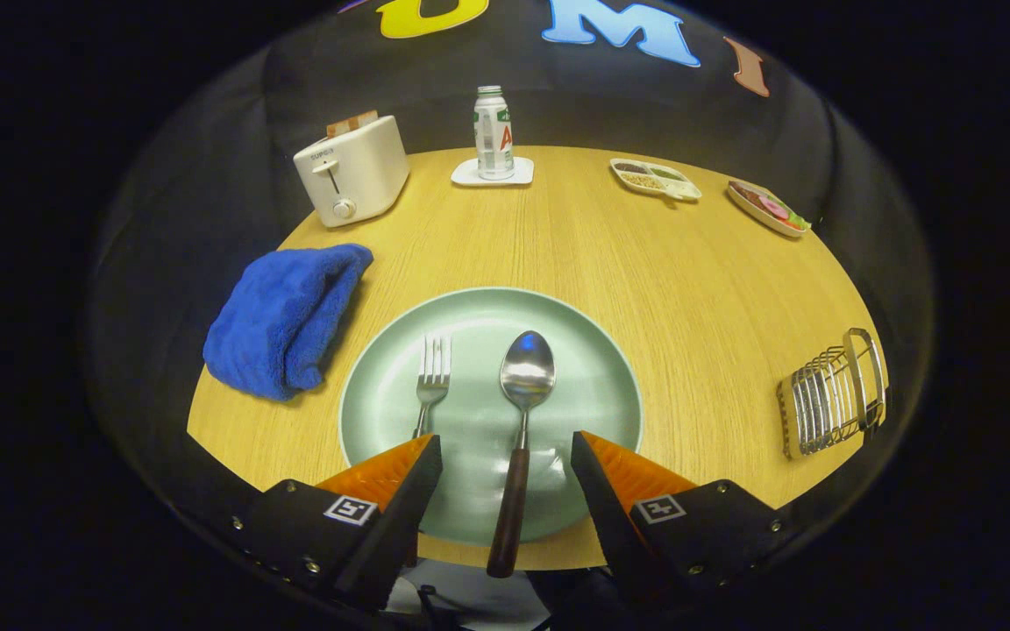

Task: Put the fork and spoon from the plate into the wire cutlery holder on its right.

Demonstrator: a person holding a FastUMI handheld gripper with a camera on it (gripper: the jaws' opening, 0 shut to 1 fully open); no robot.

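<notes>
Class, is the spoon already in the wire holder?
No. The spoon lies on the plate, between the open gripper fingers; the holder stands apart.

Lighting: bright, even, from overhead; soft short shadows beside towel and toaster. Glare: highlight on spoon bowl, mild sheen on plate. Focus: sharp centrally. Distortion: strong fisheye bending of table edge; periphery dims

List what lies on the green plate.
On the plate lie a fork and a spoon, side by side. The spoon's handle runs between the open gripper fingers; one finger covers the fork's handle.
</notes>
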